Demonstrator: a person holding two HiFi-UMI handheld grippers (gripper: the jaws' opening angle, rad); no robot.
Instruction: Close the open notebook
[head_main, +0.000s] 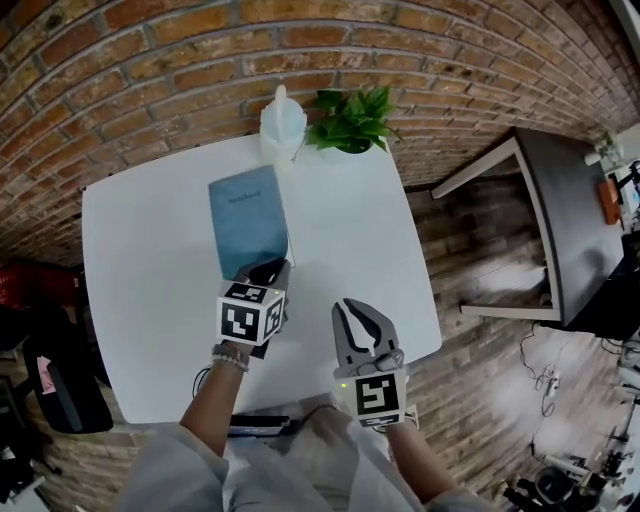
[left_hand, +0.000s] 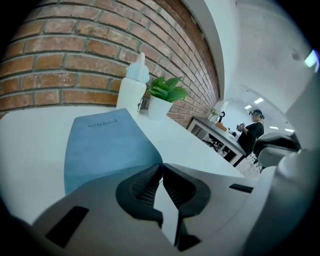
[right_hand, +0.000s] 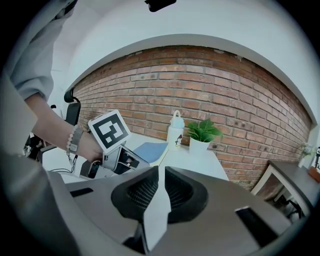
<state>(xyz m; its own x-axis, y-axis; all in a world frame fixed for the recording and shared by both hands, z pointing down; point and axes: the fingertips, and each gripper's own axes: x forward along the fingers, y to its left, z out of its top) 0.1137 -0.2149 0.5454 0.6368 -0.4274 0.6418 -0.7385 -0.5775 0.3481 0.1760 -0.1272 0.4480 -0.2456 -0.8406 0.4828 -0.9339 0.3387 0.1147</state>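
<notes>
A blue notebook (head_main: 247, 218) lies closed on the white table (head_main: 150, 240), cover up, with the word "notebook" readable on it in the left gripper view (left_hand: 102, 145). My left gripper (head_main: 262, 268) hovers at the notebook's near edge, its jaws shut with nothing between them (left_hand: 161, 166). The right gripper (head_main: 345, 305) is over the table's front right part, away from the notebook, jaws also shut and empty (right_hand: 161, 170). In the right gripper view the notebook (right_hand: 150, 150) shows beyond the left gripper's marker cube.
A white bottle (head_main: 282, 125) and a potted green plant (head_main: 352, 122) stand at the table's far edge against the brick wall. A dark side table (head_main: 575, 220) is off to the right, and a black chair (head_main: 60, 380) at the left.
</notes>
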